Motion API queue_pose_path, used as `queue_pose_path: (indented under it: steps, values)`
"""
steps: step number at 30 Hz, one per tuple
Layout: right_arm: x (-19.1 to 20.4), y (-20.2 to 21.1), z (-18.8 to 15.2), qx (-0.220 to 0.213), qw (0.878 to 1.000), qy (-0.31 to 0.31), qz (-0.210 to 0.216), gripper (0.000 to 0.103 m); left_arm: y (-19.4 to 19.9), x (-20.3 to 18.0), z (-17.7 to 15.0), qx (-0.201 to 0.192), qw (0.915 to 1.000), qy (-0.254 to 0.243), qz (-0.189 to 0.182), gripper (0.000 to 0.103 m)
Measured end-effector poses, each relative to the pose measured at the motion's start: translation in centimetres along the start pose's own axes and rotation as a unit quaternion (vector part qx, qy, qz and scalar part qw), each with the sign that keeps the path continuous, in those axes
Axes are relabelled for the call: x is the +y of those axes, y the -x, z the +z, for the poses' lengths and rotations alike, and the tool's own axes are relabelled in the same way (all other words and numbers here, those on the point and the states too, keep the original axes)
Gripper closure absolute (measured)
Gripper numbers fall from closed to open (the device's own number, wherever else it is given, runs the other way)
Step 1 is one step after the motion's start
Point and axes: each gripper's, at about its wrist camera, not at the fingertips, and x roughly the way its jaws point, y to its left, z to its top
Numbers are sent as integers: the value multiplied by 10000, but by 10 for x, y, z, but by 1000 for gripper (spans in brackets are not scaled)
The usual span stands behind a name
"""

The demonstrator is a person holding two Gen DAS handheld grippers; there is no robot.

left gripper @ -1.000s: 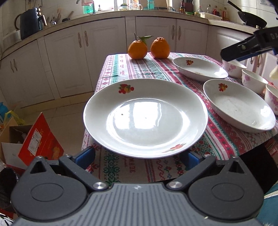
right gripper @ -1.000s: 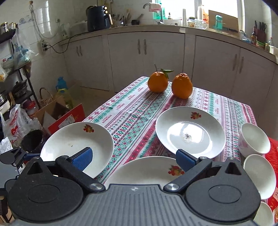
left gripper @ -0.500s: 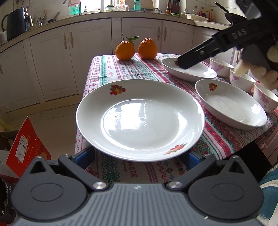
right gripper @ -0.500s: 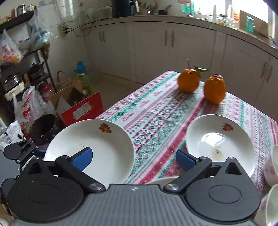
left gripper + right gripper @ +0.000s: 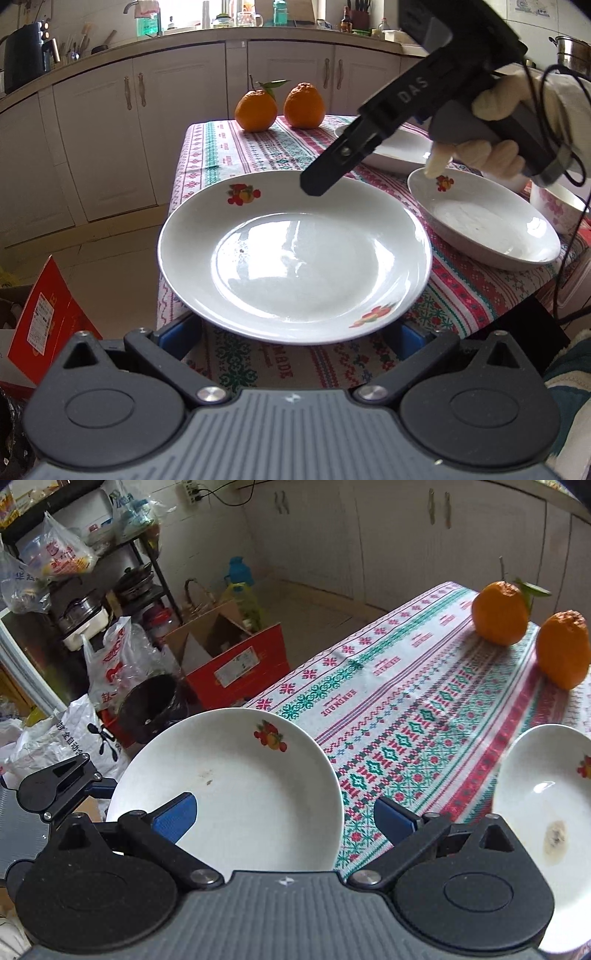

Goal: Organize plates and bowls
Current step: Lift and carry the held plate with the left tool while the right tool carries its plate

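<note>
The right gripper [image 5: 282, 814], stamped "DAS", is hovering with jaws spread over the near plate [image 5: 295, 254] at the table's [image 5: 221, 155] corner, which is lying straight ahead of the left gripper [image 5: 295, 334], itself gaping under its rim; the tablecloth is reading "MADE".

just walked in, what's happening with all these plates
A person is sorting dishes on a table with two hand-held grippers. The left gripper sits under the near rim of a white plate at the table's corner, seemingly carrying it. The right gripper, open and empty, hovers above that plate. More plates, bowls and two oranges sit further back.
</note>
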Motion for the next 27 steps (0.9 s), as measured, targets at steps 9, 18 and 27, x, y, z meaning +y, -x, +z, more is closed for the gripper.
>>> queue_pose_path:
  steps: [9,18,27]
  values:
    - [-7,-19,9,194,9990,-25,394,3,1,4,1,-5,9998,-94,-194,1]
    - [-12,-29,13,301,9975,-58,644,17,0,6,3,12,9995,-165,-270,1]
    - [-15,-29,14,301,9961,-137,823,19,-1,7,4,37,9993,-199,-304,1]
